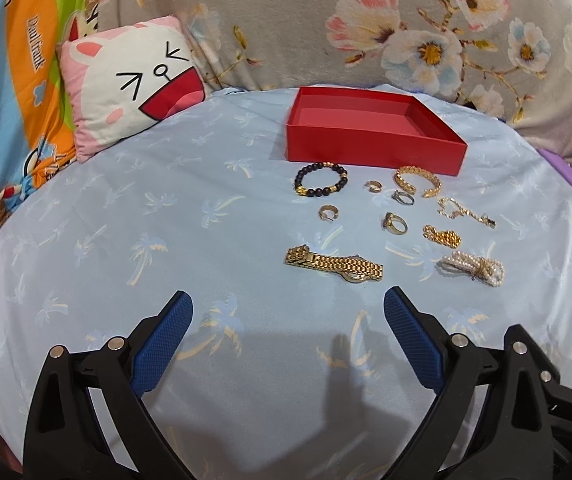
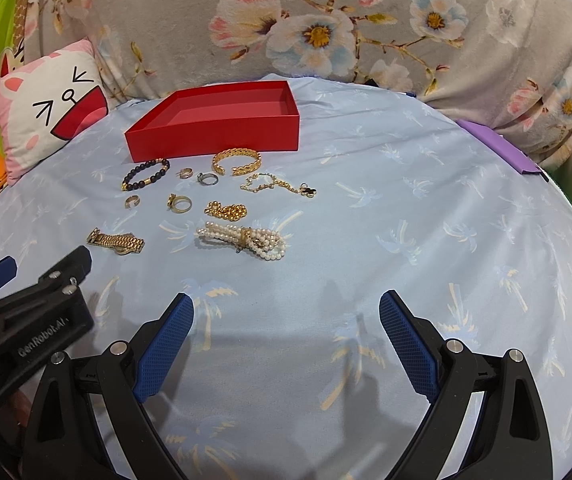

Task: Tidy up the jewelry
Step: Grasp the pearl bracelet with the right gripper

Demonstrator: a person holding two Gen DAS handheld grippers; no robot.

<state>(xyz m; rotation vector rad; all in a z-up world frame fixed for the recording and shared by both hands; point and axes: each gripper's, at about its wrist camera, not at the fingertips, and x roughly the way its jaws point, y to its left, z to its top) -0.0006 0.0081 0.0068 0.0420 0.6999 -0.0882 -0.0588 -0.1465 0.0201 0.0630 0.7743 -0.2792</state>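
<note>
Left gripper point(image 1: 287, 312) and right gripper point(image 2: 286, 312): both spread wide, holding nothing, hovering above the blue sheet point(image 1: 126, 240). Gold watch point(image 1: 335, 267) lies just ahead of the left gripper, apart from it, long axis crosswise to the fingers. Pearl bracelet point(image 2: 242, 239) lies ahead of the right gripper, also crosswise. Red box point(image 1: 373, 146) sits beyond the jewelry, open side up.
</note>
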